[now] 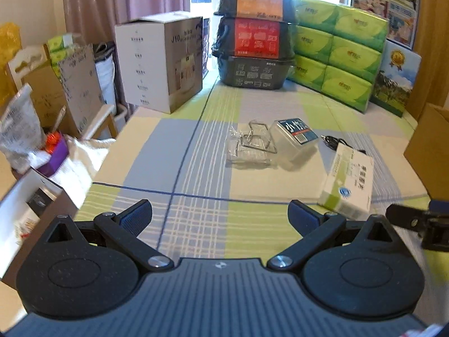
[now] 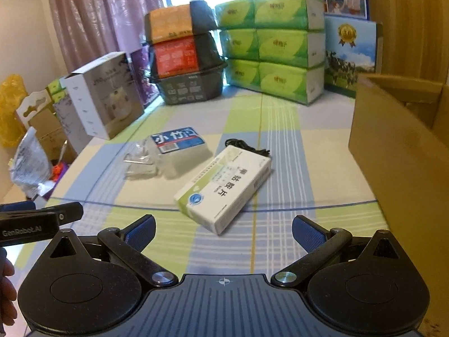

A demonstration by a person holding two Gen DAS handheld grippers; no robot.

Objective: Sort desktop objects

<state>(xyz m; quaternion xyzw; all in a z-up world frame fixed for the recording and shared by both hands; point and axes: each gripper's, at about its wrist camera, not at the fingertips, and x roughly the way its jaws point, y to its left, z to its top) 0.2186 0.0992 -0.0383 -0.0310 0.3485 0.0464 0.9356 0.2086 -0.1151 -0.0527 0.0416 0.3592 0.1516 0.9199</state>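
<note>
Both tongs, left (image 1: 219, 214) and right (image 2: 223, 231), gape empty. Medicine box (image 2: 224, 186), mid-worktop: light, stiff card; grip across its long sides.

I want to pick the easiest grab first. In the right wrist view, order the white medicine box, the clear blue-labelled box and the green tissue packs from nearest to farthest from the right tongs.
1. White medicine box: just ahead of the open right tongs, centre.
2. Clear blue-labelled box: farther back, to the left.
3. Green tissue packs: stacked at the table's far edge.
</note>
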